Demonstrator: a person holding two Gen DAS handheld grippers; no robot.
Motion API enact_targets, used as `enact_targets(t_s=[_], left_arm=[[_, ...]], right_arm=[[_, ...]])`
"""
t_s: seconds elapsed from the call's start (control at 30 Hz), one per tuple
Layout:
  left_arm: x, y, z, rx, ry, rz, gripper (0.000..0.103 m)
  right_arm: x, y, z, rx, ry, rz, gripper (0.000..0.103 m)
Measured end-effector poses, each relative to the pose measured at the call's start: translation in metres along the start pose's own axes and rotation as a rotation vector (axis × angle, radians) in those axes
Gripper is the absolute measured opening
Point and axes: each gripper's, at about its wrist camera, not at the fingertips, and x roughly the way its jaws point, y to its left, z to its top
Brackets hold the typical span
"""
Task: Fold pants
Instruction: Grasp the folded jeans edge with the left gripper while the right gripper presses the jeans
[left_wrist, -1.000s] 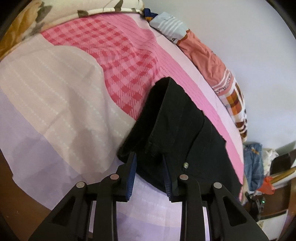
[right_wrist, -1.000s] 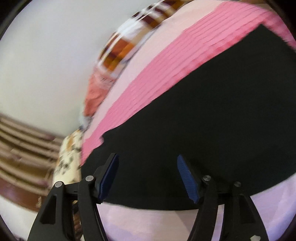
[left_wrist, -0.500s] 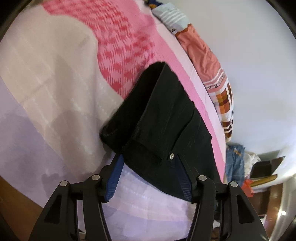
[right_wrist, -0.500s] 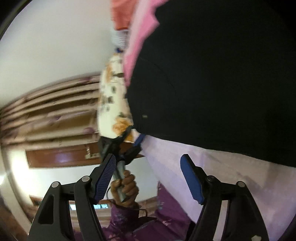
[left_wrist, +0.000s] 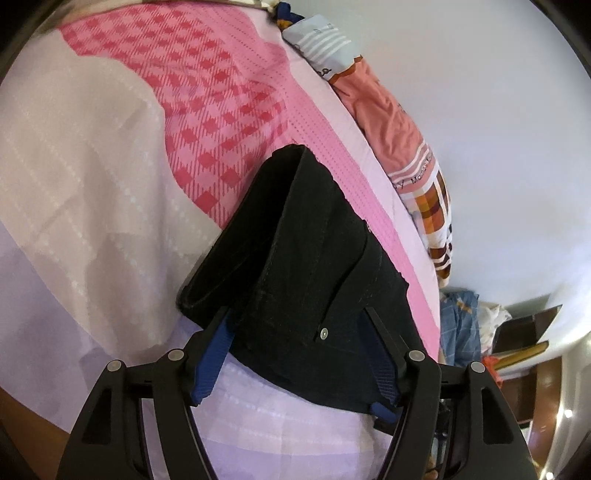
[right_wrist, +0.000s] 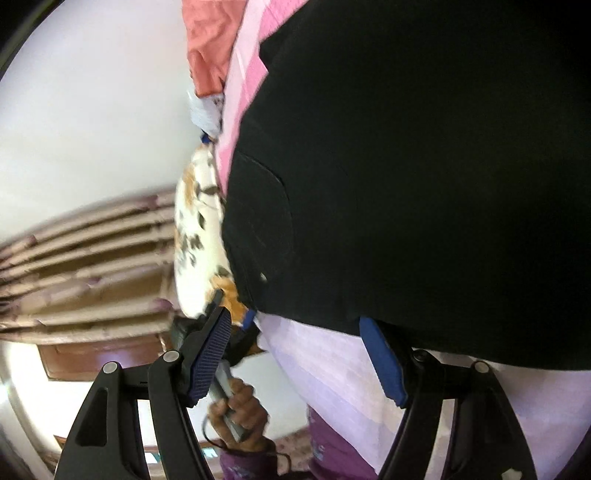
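A pair of black pants (left_wrist: 314, 266) lies on the bed, near its long edge that runs beside the white wall (left_wrist: 498, 129). The waistband end faces me, with a small silver snap button (left_wrist: 323, 333) showing on the front. One side of the fabric is rolled over into a thick fold along its left edge.

My left hand-held gripper (left_wrist: 295, 362) is spread wide, its blue-padded fingers (left_wrist: 210, 369) on either side of the waistband end, the cloth lying between and partly over them. I cannot tell whether they press on it.

My right hand-held gripper (right_wrist: 295, 354) is also spread wide, at the pants' (right_wrist: 424, 166) near edge. Its right finger is tucked just under the black cloth; its left finger hangs beyond the bed's edge. That view is blurred. Past it I see my left hand (right_wrist: 240, 413) gripping its handle.

The bedsheet (left_wrist: 110, 184) under the pants is patched in pale lilac, beige and pink-and-red check. A peach and orange-checked blanket (left_wrist: 399, 129) lies bunched along the wall edge. A floral pillow (right_wrist: 199, 229) sits at the bed's far end.
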Motion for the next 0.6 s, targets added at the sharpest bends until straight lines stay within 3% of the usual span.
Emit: enact_targets(t_s=[0.27,0.4,0.53,0.57,0.6], left_arm=[[-0.001,0.004,0.000,-0.014,0.008,-0.013,0.068],[-0.002,0.006,-0.001,-0.019,0.008,-0.010,0.068],[-0.003,0.005,-0.002,-0.012,0.004,-0.009,0.068],[-0.003,0.004,-0.002,-0.003,0.000,-0.004,0.068],[-0.002,0.003,-0.003,0.008,-0.001,0.003,0.068]], right_arm=[[0.021,0.000,-0.008,-0.004,0.058,-0.006,0.069],[0.009,-0.005,0.000,0.054,-0.041,-0.012,0.065],[0.013,0.007,-0.002,-0.017,-0.080,-0.042,0.067],[0.019,0.012,-0.004,-0.061,-0.064,-0.084,0.065],[0.025,0.015,-0.004,-0.089,-0.049,-0.111,0.053]])
